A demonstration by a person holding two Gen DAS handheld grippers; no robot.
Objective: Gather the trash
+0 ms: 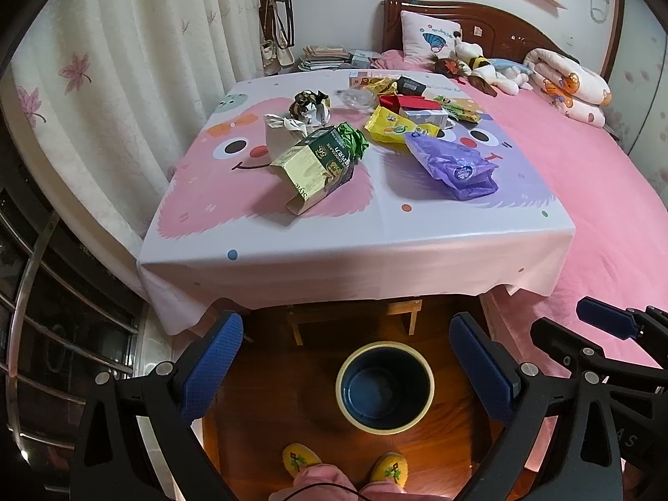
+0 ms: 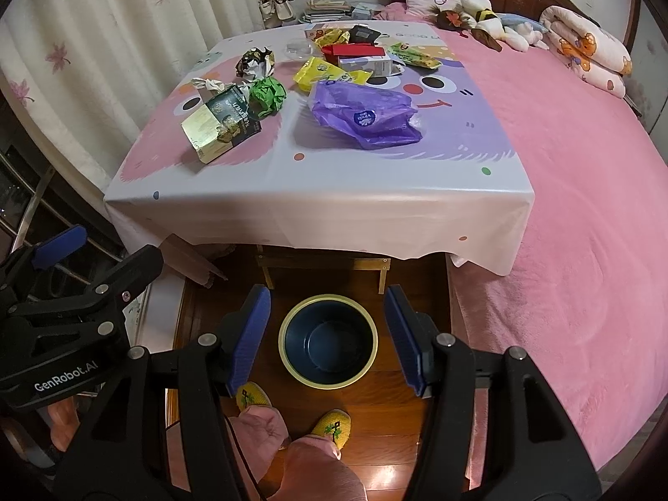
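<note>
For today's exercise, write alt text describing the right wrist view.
An open right gripper hangs above an empty blue bin on the wooden floor. Beyond it, a cartoon-print tablecloth holds scattered trash, including a purple plastic bag.

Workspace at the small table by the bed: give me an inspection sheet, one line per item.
Surface: low table under a cartoon-print tablecloth, pushed against the pink bed.
Job's things: dark blue round bin with a cream rim on the wooden floor, nothing in it; green-and-cream torn cardboard box, crumpled green paper ball, purple plastic bag, yellow snack wrappers, red box on the table.
Clutter: plush toys and a folded quilt on the bed.
Grippers: left gripper open; right gripper open; both hold nothing, above the bin.
Cables: thin dark cord near the person's legs.
Surroundings: white curtain, hanging bags.
</note>
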